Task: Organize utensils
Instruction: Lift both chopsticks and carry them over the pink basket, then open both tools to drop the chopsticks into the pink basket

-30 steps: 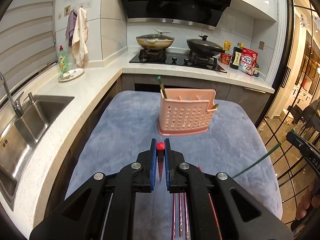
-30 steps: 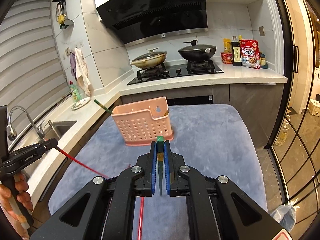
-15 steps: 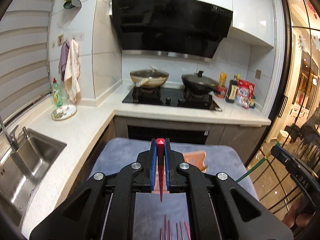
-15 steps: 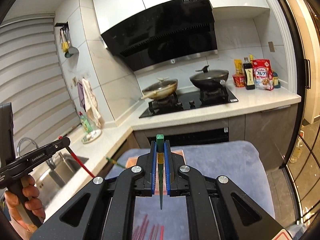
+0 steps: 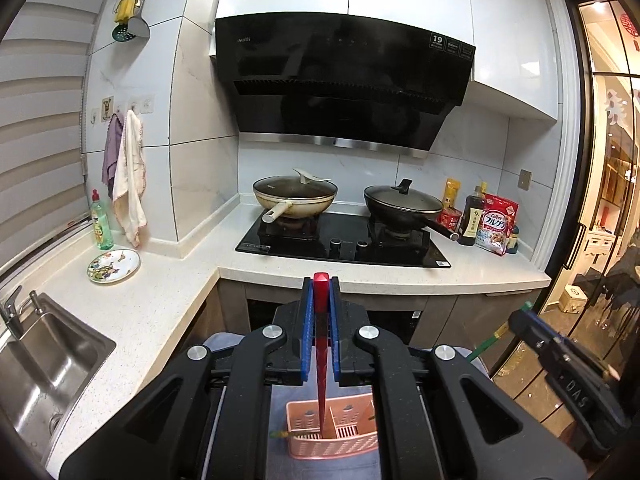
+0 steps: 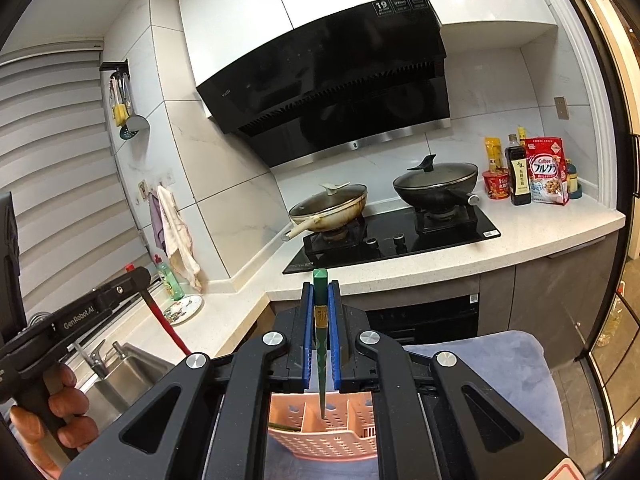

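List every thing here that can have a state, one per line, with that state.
left gripper: shut on the red chopstick
right gripper: shut on the green chopstick
pink basket: upright on the grey cloth, a green stick already in it
beige wok: lid on
black wok: lid on
sink: tap off

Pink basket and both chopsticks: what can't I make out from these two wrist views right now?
- Pink basket: left wrist view, sides behind the left gripper, whose frame blocks them; contents unclear.
- Red chopstick: whether its tip is inside a compartment or above it, can't tell.
- Green chopstick in the right gripper: same doubt.
- Cloth-covered table: mostly blocked.
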{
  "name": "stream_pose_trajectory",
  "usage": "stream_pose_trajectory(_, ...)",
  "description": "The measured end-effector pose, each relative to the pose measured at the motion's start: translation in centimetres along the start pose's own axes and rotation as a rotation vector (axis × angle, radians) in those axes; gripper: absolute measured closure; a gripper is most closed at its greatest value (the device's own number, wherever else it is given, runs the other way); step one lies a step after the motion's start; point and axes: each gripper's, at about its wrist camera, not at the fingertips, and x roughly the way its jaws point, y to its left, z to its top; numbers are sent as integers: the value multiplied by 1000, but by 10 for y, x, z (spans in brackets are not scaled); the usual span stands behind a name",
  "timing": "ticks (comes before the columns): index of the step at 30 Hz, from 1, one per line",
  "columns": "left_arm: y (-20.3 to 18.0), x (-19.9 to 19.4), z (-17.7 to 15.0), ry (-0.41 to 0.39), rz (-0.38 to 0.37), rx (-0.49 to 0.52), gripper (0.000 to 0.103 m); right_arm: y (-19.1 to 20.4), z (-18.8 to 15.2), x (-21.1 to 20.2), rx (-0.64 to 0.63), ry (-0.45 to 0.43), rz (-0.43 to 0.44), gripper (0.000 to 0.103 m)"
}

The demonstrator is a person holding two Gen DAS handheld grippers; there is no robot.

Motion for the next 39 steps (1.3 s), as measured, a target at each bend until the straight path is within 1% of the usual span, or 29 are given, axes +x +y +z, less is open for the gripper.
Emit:
stream_pose_trajectory(4,-2,14,-7,6,5,18,96,-6,-12,17,15,35,1,96)
stream_pose_trajectory(13,4,57,-50,109,7,5,96,-15,-46,47,-1,117,-25,96)
stream_pose_trajectory(16,7,62,-58,129,5,-2,96,-17,-52,52,-4,133,-29,96)
stream_pose_trajectory(19,7,62,-62,130,24,-3,96,-18,-54,52,-6,132,-34,94)
stream_pose_trajectory(20,8,61,-64,132,24,-7,96,-17,-54,50,-8,130,-39,90)
stream_pose_trajectory(22,9,60,-65,139,21,-10,94,-17,-54,47,-16,129,-44,90)
stream_pose_trajectory(23,9,59,-67,143,28,-8,90,-16,-54,45,-19,128,-44,89)
stream_pose_trajectory(24,9,57,-68,144,31,-6,81,-16,-54,44,-20,129,-44,89)
stream_pose_trajectory(26,10,50,-70,139,49,-6,71,-14,-54,36,-26,125,-44,88)
stream_pose_trajectory(30,11,33,-75,135,68,1,69,-5,-55,17,-57,111,-52,85)
stream_pose_trajectory(34,9,9,-82,138,98,19,68,4,-63,-10,-83,110,-45,84)
stream_pose_trajectory(37,11,-13,-93,162,116,17,68,12,-73,-35,-113,109,-44,79)
stream_pose_trajectory(39,13,-24,-100,175,120,15,68,17,-83,-53,-134,112,-43,78)
